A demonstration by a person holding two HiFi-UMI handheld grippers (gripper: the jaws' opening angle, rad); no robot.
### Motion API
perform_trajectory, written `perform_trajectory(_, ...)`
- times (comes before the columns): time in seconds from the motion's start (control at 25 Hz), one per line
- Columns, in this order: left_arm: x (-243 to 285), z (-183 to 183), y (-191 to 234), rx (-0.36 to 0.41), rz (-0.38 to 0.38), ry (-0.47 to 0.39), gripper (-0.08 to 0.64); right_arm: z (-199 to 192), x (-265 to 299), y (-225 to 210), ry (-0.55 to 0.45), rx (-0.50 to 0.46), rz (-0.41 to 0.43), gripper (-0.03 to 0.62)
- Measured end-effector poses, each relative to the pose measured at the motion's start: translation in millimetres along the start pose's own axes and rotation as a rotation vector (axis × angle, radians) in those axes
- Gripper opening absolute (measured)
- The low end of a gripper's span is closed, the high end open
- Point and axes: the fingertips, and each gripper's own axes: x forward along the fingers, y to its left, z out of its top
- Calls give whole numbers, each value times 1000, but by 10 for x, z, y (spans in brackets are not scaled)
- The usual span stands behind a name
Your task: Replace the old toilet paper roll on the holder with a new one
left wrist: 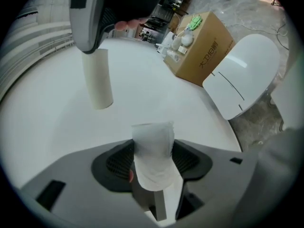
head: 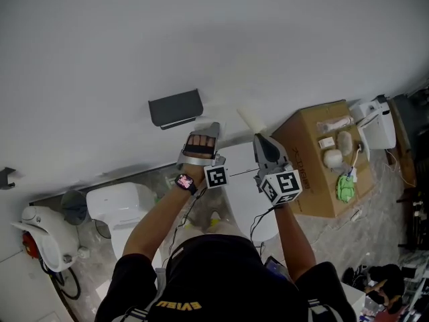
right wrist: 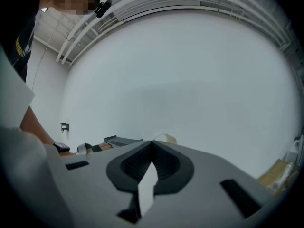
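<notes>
- Two grippers are held up before a white wall (head: 214, 39), the left gripper (head: 202, 134) just beside the right gripper (head: 259, 138).
- The left gripper (left wrist: 153, 148) grasps a white roll (left wrist: 153, 153) of soft paper. The roll stands between the two pads, and both pads press on its sides.
- The right gripper (right wrist: 152, 144) has its jaws clenched together on a cream tube (right wrist: 164, 137). They pinch the wall of the tube at one end.
- In the head view the tube (head: 249, 119) points from the jaw tips up and to the left, toward the wall.
- In the left gripper view the same tube (left wrist: 98, 80) hangs out of the right gripper (left wrist: 90, 49), well apart from the roll.
- A dark grey holder (head: 175, 107) is fixed on the wall, above and left of the left gripper. Neither gripper touches it.
- The right gripper view shows the holder (right wrist: 121, 140) low at the left, past the jaws.
- A cardboard box (head: 312, 173) stands on the floor at the right. Some small things lie on its top near the far edge.
- The left gripper view shows this box (left wrist: 204, 56) next to a white lid (left wrist: 244, 75).
- A white toilet (head: 120, 203) stands by the wall at the lower left.
- The person wears a watch (head: 185, 182) on the left wrist.
</notes>
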Motion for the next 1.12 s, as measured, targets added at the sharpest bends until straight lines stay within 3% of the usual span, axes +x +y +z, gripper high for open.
perform_trajectory(0.24,144,-37,33,47,39,34,258,-1,130,71,-8,2,17,-5)
perform_trajectory(1.12,412,-327,36,29,23,182,257,-134,245,113,29,5,33,-5)
